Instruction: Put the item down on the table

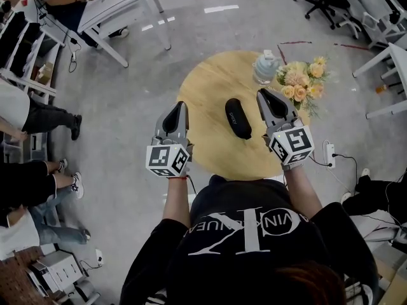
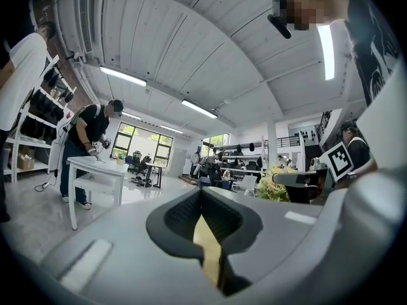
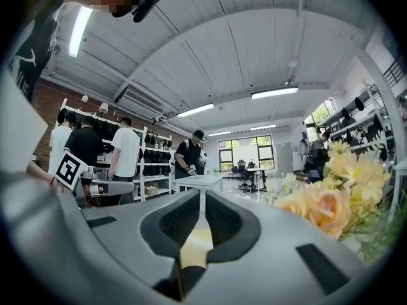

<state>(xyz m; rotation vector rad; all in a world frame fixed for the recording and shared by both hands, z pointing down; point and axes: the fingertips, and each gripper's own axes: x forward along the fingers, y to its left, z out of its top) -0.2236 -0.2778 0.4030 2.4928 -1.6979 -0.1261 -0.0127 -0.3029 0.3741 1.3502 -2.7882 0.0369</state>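
A black oblong item (image 1: 238,118) lies flat on the round wooden table (image 1: 210,88), between my two grippers and touching neither. My left gripper (image 1: 180,105) hovers over the table's left edge, jaws together and empty. To the right of the item, my right gripper (image 1: 262,93) is also shut, with nothing in it. In the left gripper view the left gripper's (image 2: 202,192) pads meet, with only a sliver of tabletop showing below them. The right gripper view shows the right gripper (image 3: 201,196) closed the same way.
A bouquet of yellow and peach flowers (image 1: 300,81) and a clear glass jar (image 1: 265,67) stand at the table's far right, close to the right gripper. White desks (image 1: 121,11), office chairs and several people surround the table. A power strip (image 1: 329,154) lies on the floor.
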